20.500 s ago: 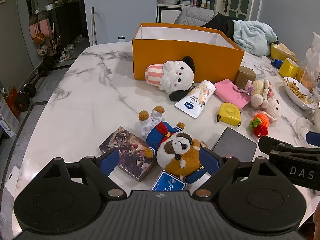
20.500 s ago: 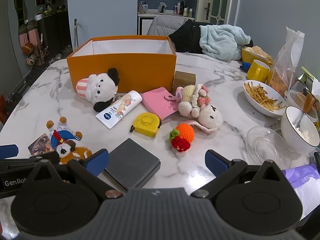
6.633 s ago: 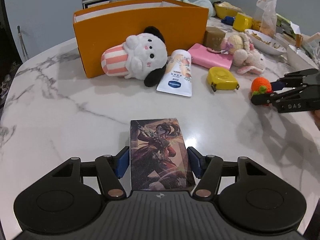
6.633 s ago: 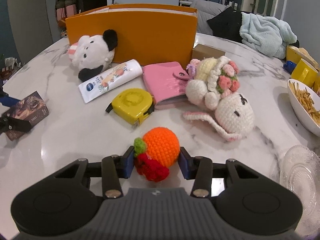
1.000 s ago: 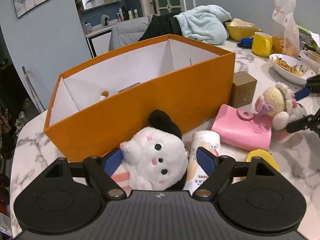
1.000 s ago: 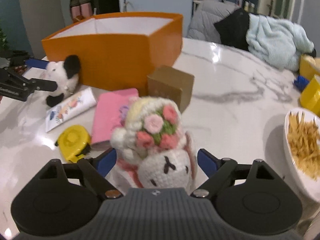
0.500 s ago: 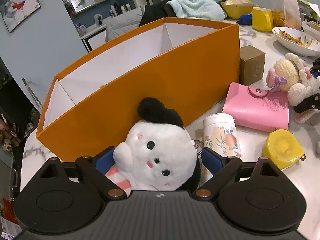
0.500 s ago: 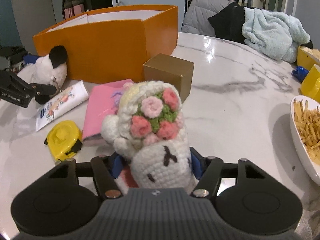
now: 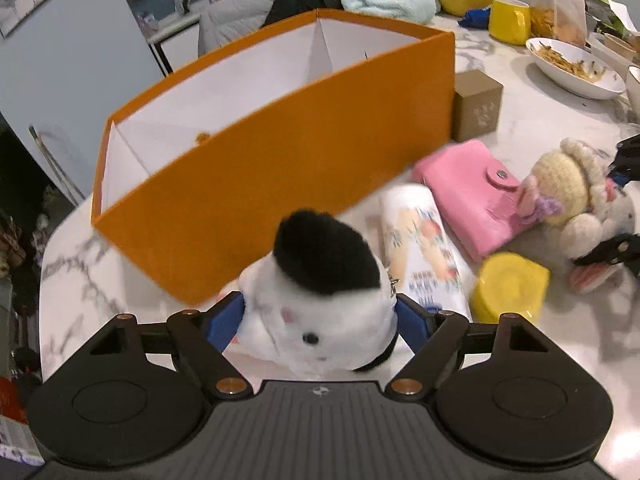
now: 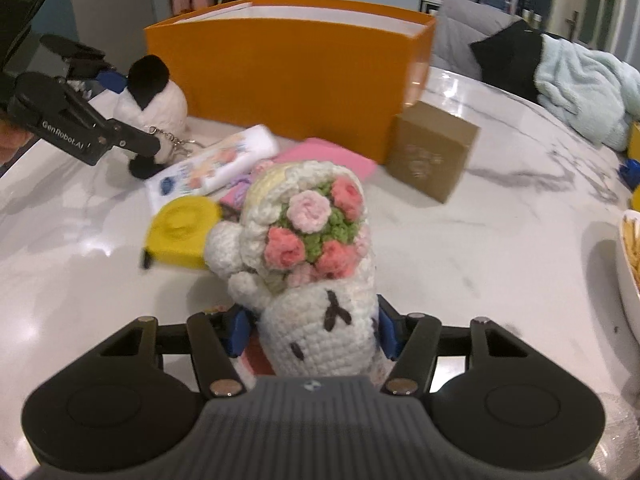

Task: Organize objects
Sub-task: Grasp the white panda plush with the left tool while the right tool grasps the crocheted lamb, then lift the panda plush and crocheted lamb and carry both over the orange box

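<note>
- The white plush [image 9: 320,320] is clamped between the left gripper's [image 9: 320,322] blue pads, just in front of the orange box [image 9: 280,152].
- The crochet doll [image 10: 312,280] is gripped by the right gripper [image 10: 312,332], above the marble table [image 10: 480,248].
- A tube [image 9: 420,248], pink wallet [image 9: 472,196] and yellow tape measure [image 9: 508,284] are seen lying between them.

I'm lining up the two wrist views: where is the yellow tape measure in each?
Left wrist: tape measure lower right, right of the tube, below the pink wallet.
Right wrist: tape measure left of centre, beside the crochet doll.
Shared landmark: orange box.
</note>
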